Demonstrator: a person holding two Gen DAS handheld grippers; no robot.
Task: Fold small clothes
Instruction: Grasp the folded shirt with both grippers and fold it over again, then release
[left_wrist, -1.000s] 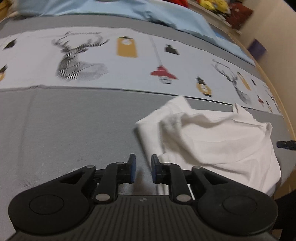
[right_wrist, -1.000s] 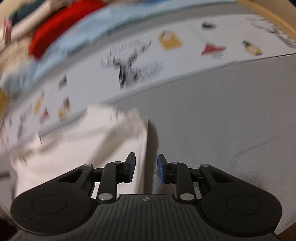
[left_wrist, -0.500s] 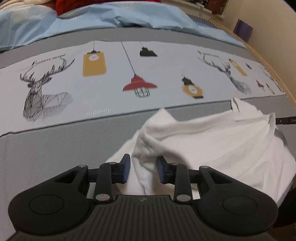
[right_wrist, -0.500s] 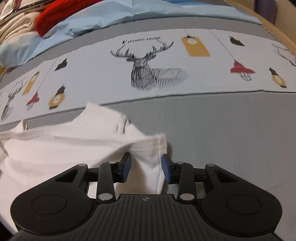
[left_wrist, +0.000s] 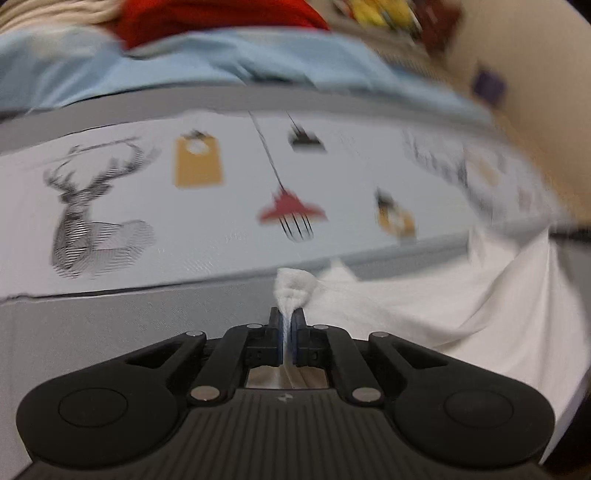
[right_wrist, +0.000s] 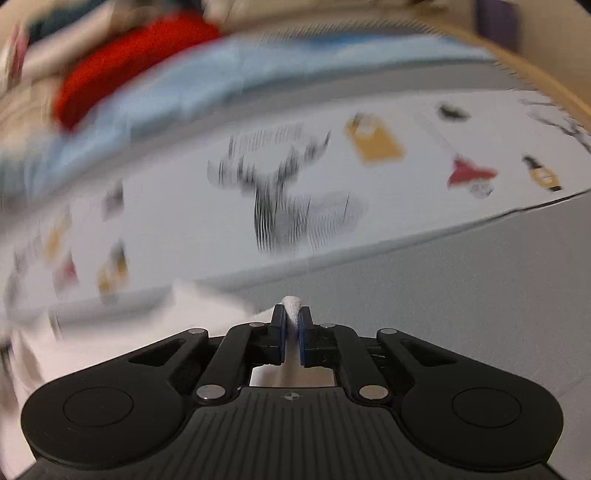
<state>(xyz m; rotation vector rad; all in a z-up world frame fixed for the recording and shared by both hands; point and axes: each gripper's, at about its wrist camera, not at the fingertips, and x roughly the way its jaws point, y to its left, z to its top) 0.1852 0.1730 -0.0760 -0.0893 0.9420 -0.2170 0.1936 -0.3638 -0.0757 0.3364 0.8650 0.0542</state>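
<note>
Soft white knit garment (left_wrist: 424, 306) lies on matt grey woven bedcover (left_wrist: 129, 332); both grippers are matt black plastic.

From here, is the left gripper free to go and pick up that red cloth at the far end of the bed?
Probably not yet. The left gripper is shut on a bunched edge of the white shirt, so it would drag that along. The red cloth also lies far off, beyond the printed sheet.

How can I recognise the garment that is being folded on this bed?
Find the bed cover's printed band with deer and lamps. On the plain grey strip nearer the cameras lies the white garment, unprinted, unlike the blue and red fabrics behind.
</note>
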